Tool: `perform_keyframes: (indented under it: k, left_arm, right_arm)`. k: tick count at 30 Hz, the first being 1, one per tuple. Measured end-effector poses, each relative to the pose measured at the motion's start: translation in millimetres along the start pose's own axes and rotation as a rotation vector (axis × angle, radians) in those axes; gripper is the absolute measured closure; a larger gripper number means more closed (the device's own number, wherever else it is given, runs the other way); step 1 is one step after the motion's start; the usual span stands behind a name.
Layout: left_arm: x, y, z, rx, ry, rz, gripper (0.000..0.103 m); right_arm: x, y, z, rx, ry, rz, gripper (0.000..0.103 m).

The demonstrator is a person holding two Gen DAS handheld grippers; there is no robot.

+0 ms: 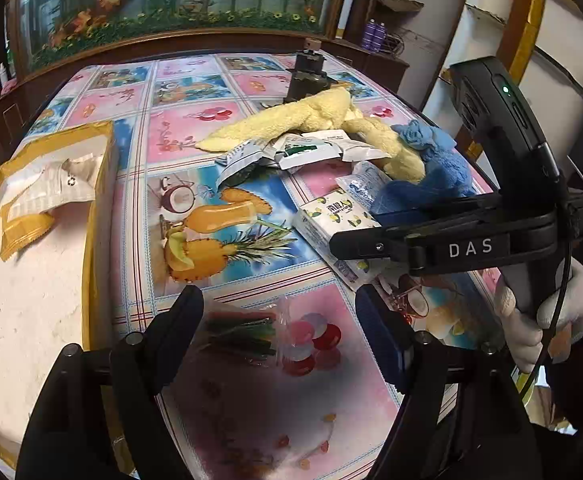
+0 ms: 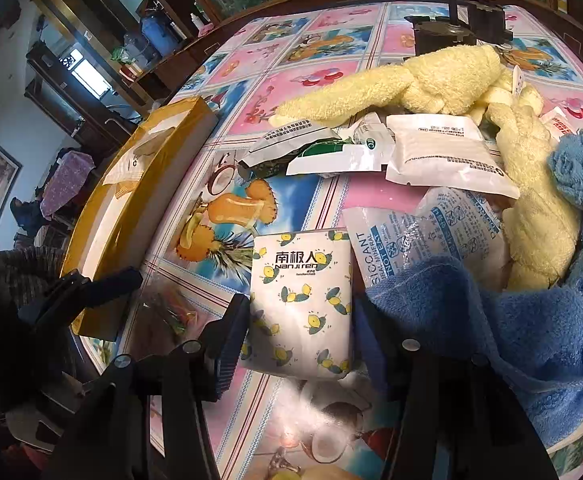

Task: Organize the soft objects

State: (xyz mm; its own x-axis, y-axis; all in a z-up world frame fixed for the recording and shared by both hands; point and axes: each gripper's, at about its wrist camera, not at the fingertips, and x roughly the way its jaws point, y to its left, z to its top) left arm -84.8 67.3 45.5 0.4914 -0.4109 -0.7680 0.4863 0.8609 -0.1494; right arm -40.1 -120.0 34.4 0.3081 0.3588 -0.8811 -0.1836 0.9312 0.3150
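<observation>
R claw [image 2: 299,320] wide, jaws either side of the tissue pack [image 2: 301,300] — pack sits between the fingers, not yet pinched as far as I can see. Long axis of pack runs fwd along the fingers, so I judge the squeeze lands across its short width; good. Blue towel [image 2: 511,320] crowds the outer finger, touching or overlapping it; risk of snagging cloth w/ the pack. Desiccant sachet [image 2: 423,236] just ahead-right of the claw, tucked under the towel edge.

L claw [image 1: 279,312] also wide, holding nothing. A clear bag of coloured strips [image 1: 243,334] lies on the table between its tips, long axis crosswise to the fingers. From the L view the R claw [image 1: 355,246] hangs ahead-right, over the tissue pack [image 1: 331,220].

Yellow towel [image 1: 311,120] and loose white packets [image 1: 303,152] well ahead of both. Yellow-edged box [image 1: 91,184] to L claw's left, a few packets already inside — likely drop point.

R is nearer the pack; its move.
</observation>
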Motion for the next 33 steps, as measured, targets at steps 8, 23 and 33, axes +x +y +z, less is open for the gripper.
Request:
perform_keyframes:
  k: [8, 23, 33]
  left_arm:
    - [37, -7, -5, 0.087, 0.145, 0.090, 0.031]
    - [-55, 47, 2, -0.206, -0.082, -0.087, 0.064]
    - [-77, 175, 23, -0.377, -0.130, 0.129, 0.064]
  right_arm:
    - [0, -1, -2, 0.001, -0.016, 0.004, 0.048]
    - [-35, 32, -1, -0.051, -0.122, 0.082, 0.053]
    - [-14, 131, 37, -0.192, -0.096, 0.198, 0.053]
